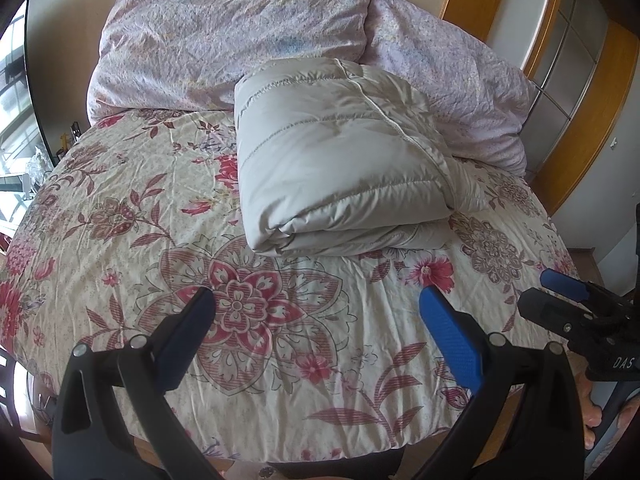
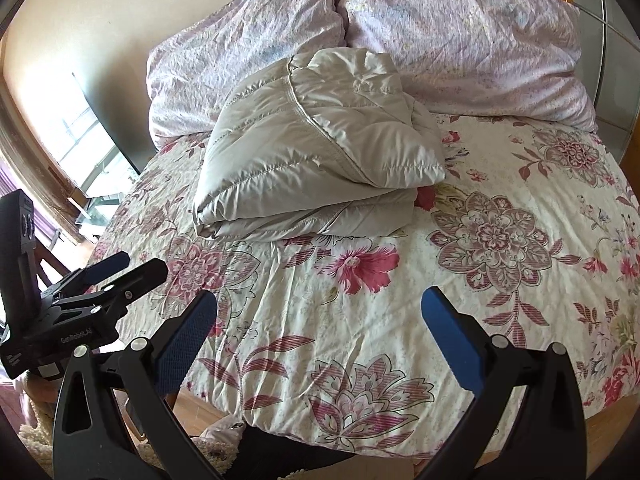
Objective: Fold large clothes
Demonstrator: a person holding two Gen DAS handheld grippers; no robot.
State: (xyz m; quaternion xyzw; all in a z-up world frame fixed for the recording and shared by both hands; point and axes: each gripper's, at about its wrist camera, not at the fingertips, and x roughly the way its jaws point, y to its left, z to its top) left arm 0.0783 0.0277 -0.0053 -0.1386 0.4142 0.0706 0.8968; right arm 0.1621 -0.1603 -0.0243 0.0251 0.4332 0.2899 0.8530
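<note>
- The grey padded jacket (image 1: 340, 160) lies on the bed (image 1: 120, 240) as a thick folded bundle, just in front of the two lilac pillows (image 1: 224, 40) and touching them at the back.
- The folding looks essentially done (one flap at the right side sits a little loose).
- Left tongs (image 1: 316, 320) and right tongs (image 2: 318, 320) both hover spread wide near the bed's front edge, holding nothing, well apart from the jacket.
- What is left, I would guess, is only tidying or setting the bundle aside.
</note>
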